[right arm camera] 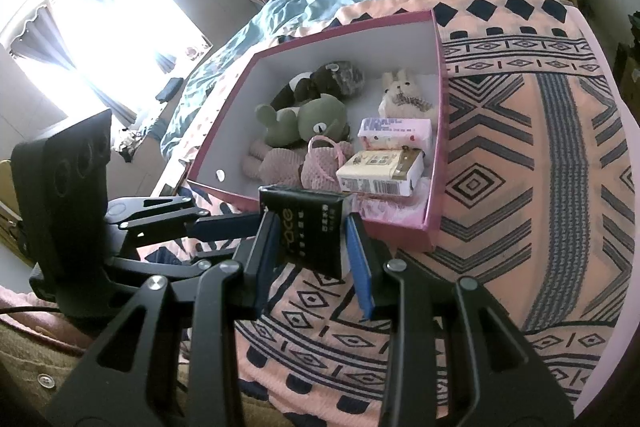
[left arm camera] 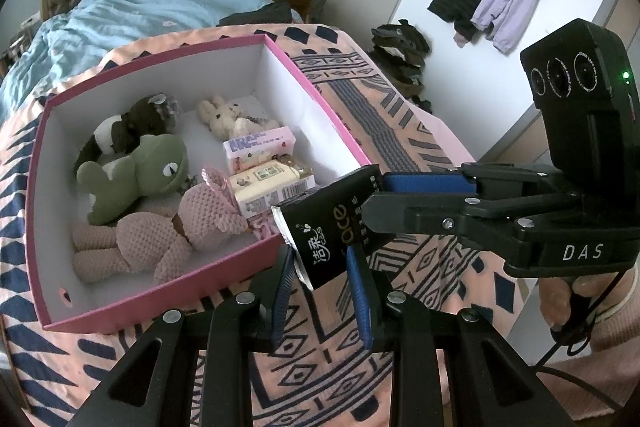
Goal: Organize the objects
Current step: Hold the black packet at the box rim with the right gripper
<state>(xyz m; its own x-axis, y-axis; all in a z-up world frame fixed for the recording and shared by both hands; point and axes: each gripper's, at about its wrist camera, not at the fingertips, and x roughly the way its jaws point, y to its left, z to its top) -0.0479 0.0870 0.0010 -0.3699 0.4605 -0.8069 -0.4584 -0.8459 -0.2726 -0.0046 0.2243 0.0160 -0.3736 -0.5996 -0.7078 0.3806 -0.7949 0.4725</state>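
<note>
Two grippers are engaged on one black tissue pack [left arm camera: 334, 227]: the L gripper [left arm camera: 320, 291] is closed on its lower end, and the R gripper [right arm camera: 310, 247] is clamped across it from the other side, pads pressed flat. Pack is held tilted, just above the near corner of the pink box [left arm camera: 316, 91], over the patterned blanket [left arm camera: 400, 131]. Inside the box are noted: green frog plush [left arm camera: 140, 175], pink knitted doll [left arm camera: 168, 231], cream rabbit [left arm camera: 220, 115], and 2 tissue packs [left arm camera: 264, 171] along the R wall.
</note>
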